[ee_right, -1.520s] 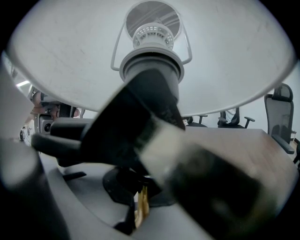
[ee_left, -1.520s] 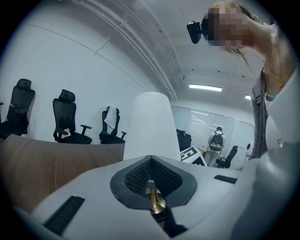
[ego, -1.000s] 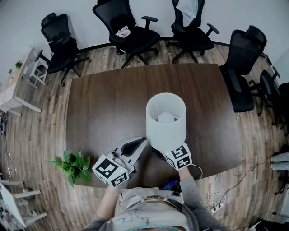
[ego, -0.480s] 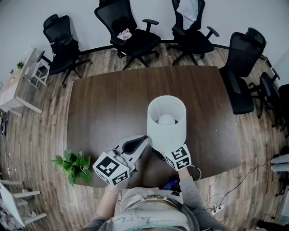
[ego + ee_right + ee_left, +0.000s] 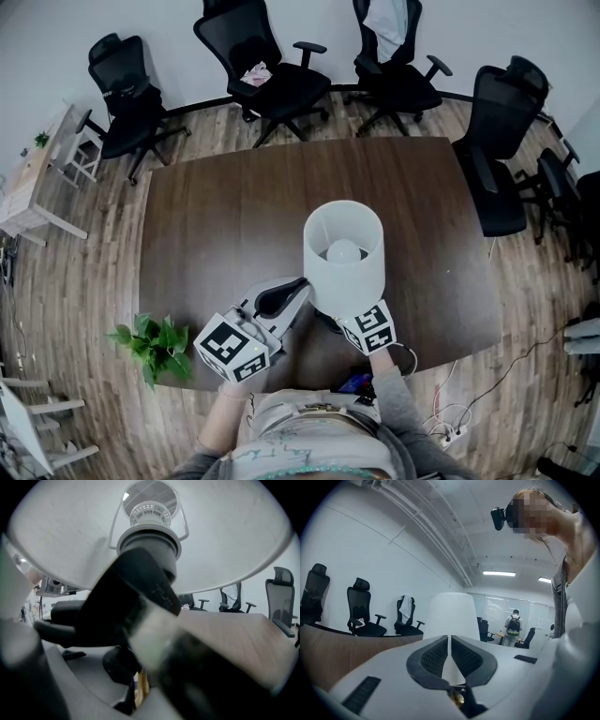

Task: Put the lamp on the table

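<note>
A lamp with a white drum shade point(image 5: 344, 244) hangs upright over the near edge of the dark wooden table point(image 5: 225, 206). My right gripper point(image 5: 352, 323) is shut on its black stem point(image 5: 140, 578) just under the shade point(image 5: 225, 541); the bulb socket shows above. The lamp's foot is hidden in the head view, so I cannot tell whether it touches the table. My left gripper point(image 5: 298, 287) points at the shade's lower left side, its jaws shut with nothing between them point(image 5: 449, 641). The shade point(image 5: 451, 616) stands right behind its fingertips.
A potted green plant point(image 5: 150, 342) sits at the table's near left corner. Black office chairs point(image 5: 272, 70) ring the far and right sides. A power strip with cables point(image 5: 450, 431) lies on the floor at the right. A small white table point(image 5: 28, 187) stands at the left.
</note>
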Motion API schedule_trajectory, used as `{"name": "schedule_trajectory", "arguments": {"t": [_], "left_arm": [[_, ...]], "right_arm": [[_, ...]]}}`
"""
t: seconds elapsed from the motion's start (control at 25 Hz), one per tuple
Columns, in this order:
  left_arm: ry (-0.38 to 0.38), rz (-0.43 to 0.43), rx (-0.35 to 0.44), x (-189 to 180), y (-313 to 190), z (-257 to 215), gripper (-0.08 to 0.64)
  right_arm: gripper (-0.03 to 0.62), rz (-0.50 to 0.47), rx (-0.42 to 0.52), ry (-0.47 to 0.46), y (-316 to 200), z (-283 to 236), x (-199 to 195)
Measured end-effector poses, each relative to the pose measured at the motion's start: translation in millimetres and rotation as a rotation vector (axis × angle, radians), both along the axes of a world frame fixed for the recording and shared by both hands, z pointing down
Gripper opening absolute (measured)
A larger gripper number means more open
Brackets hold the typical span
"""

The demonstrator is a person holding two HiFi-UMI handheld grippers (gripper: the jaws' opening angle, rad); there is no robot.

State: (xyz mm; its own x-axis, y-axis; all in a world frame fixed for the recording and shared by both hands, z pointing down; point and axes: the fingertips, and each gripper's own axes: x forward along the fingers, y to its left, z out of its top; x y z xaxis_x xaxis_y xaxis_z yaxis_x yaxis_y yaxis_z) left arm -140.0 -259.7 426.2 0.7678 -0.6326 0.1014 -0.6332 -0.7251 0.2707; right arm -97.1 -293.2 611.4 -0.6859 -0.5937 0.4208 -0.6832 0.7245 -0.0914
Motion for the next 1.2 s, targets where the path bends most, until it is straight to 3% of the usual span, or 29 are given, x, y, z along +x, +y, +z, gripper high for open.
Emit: {"name": "schedule_trajectory", "arguments": {"t": [0.72, 1.04, 1.2], "left_arm": [[0.009, 0.023, 0.003, 6.8, -1.0, -3.7, 0.212], [0.069, -0.004, 0.032, 2.4, -9.2, -16.8, 0.329], [0.105, 0.027, 0.044, 6.3, -11.3, -24.1, 0.376]], "right_arm": [[0.018, 0.016, 0.005, -0.017, -1.6, -2.7, 2.9], [0.018, 0.015, 0.009, -0.016, -1.2, -2.4, 3.1], [0.018, 0.013, 0.012, -0.018, 0.7, -1.8, 3.8]]}}
